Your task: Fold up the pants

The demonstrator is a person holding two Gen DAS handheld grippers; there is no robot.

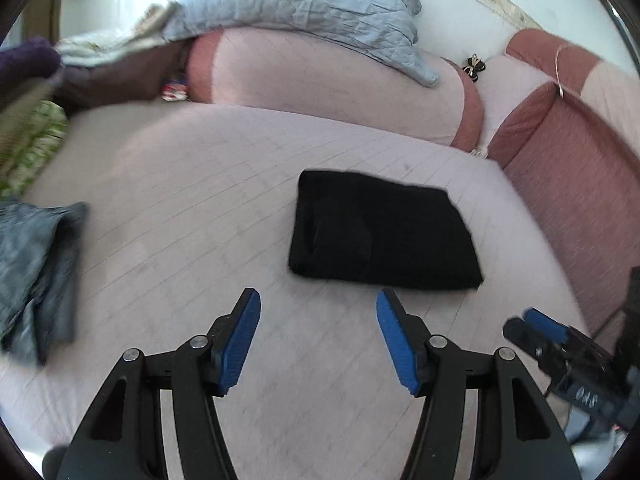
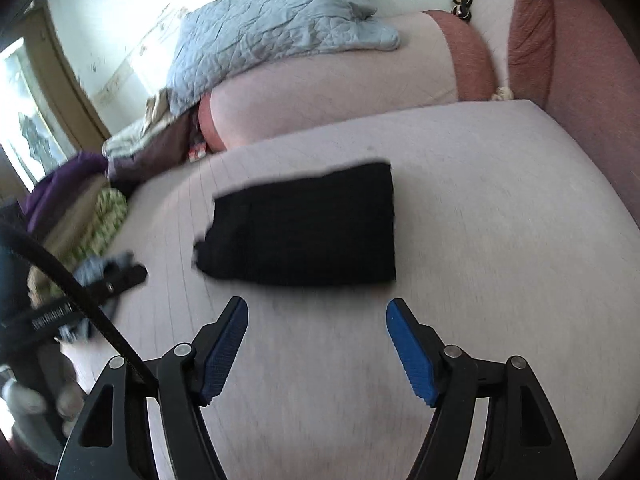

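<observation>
Black pants (image 1: 380, 232) lie folded into a flat rectangle on the pale pink sofa seat (image 1: 180, 208); the right wrist view shows the same black pants (image 2: 304, 228) ahead of the fingers. My left gripper (image 1: 318, 302) hovers just short of their near edge, open, nothing between its blue pads (image 1: 242, 344). My right gripper (image 2: 316, 312) is also open and empty, a little back from the pants. In the left wrist view the right gripper (image 1: 524, 322) shows at the right edge. The left gripper (image 2: 136, 274) appears blurred at the left of the right wrist view.
A crumpled grey-blue garment (image 1: 36, 276) lies on the seat at the left. A light blue quilt (image 1: 304, 4) drapes over the back cushion (image 1: 328, 84). A reddish armrest (image 1: 568, 176) bounds the seat at the right. Piled bedding and clothes (image 2: 80, 200) sit at the far left.
</observation>
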